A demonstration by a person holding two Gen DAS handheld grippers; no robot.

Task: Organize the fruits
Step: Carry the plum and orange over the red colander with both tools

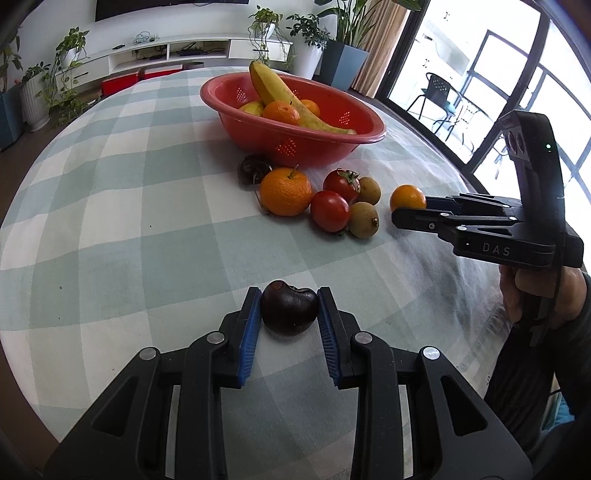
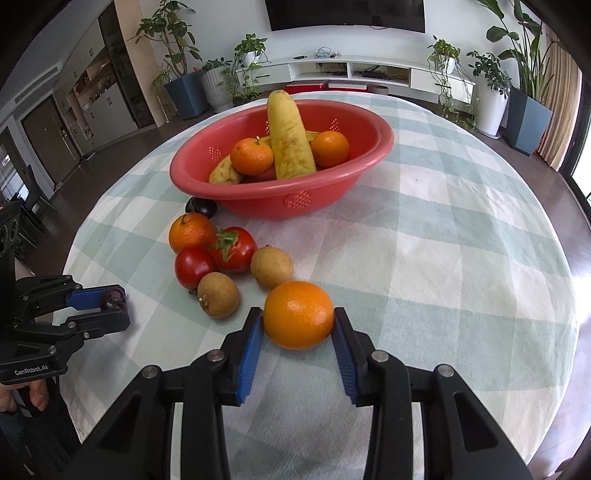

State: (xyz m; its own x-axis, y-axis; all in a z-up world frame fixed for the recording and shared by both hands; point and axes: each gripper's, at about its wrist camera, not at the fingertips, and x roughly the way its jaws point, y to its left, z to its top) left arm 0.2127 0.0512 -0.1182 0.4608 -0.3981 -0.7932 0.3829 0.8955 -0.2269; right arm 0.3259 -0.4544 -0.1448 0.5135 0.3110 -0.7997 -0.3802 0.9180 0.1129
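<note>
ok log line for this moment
left tongs: shut on dark plum | right tongs: on orange | red bowl: part filled

Home living room (wall television (image 2: 345, 14), houseplants (image 2: 251, 50))

Bright daylight is pouring in through the windows (image 1: 480, 92) on the right of the left wrist view, blowing the glass out to near white. The checked tablecloth (image 1: 129, 221) is lying evenly lit, with only soft, short shadows sitting under the fruit. Both views are staying sharp in the middle, while the fisheye lens is bending the room and darkening the corners.
</note>
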